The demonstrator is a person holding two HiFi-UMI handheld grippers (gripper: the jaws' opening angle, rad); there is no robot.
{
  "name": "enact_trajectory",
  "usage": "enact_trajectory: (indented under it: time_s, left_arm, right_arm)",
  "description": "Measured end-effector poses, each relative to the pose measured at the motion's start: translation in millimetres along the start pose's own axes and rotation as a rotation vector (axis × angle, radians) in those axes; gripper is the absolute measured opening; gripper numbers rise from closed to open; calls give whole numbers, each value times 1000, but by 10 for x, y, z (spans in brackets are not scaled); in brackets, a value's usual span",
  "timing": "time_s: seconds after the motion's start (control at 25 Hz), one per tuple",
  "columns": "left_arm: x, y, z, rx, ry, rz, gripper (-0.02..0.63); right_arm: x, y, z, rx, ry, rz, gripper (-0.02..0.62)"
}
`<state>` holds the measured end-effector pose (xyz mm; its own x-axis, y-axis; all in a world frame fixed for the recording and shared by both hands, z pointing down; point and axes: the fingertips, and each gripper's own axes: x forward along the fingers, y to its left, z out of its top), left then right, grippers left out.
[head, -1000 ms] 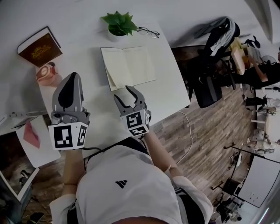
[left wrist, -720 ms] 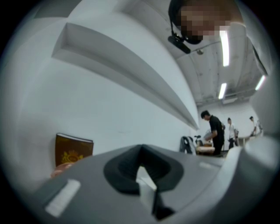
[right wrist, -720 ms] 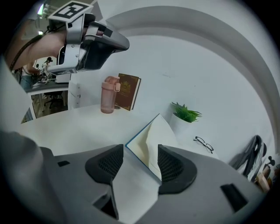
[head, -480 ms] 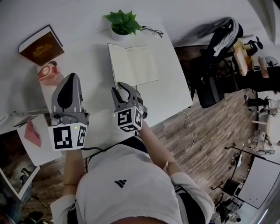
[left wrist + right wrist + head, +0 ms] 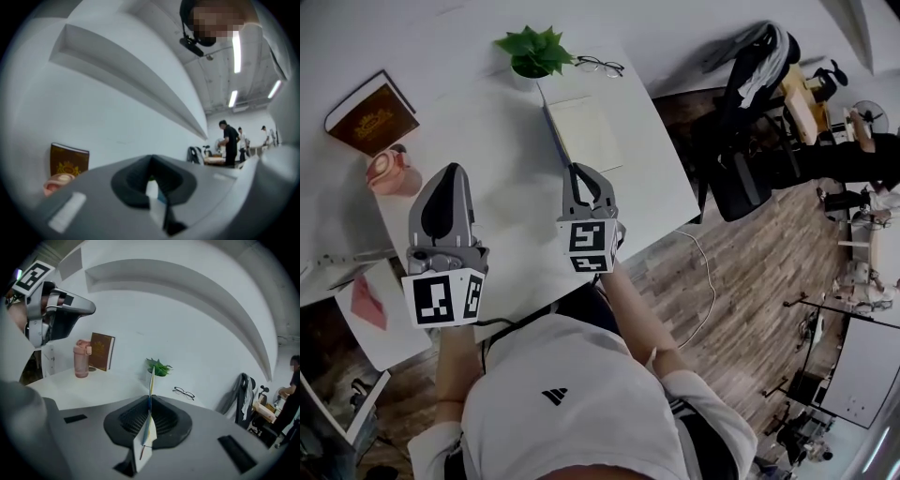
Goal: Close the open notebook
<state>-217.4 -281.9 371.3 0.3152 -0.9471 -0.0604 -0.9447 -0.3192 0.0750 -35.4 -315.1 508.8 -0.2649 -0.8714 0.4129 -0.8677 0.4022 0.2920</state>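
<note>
**Closing step: about half done**

The grey two-jaw right tool [image 5: 577,173] has just been closing its jaws. They are now clamped on the near edge of the raised left half [image 5: 151,380] of the cream-paged notebook [image 5: 589,133]. In the right gripper view this half runs straight up between the pads, thin edge toward the camera. I cannot tell whether it is the cover alone or the cover with pages.

Position: the notebook lies on the far right part of the white bench [image 5: 497,197]. It sits just on the near side of the small green potted plant [image 5: 530,52] and the black-rimmed glasses [image 5: 600,66]. Its right half is flat on the bench, and its left half stands about upright along the spine.

The matching grey left tool [image 5: 455,171] has its jaws together with nothing between them. It hangs over the near left of the bench, well apart from the notebook.

Judgement: grip and lift are done. Still to do: swing the raised half over to the right, lay it on the flat half, and release.
</note>
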Motion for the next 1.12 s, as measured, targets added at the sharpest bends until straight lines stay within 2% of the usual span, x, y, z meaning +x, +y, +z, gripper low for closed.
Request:
enact_trajectory:
  time_s: [0.16,0.36,0.84,1.12]
  left_arm:
    - [-4,-125,5,6,2,-8,9]
    - [-17,-225,45,11,-1,19,9]
    - [112,-556,104,24,-11,87,9]
    - [200,-717,123,45,-8,125,9]
  right_arm:
    - [-15,-307,-62,60,9,-46,17]
    - [-24,-603,-190,126,33,-73,15]
    - [102,-1051,-609,249,119,-33,20]
    - [249,-1210,-949,237,197,-11,26]
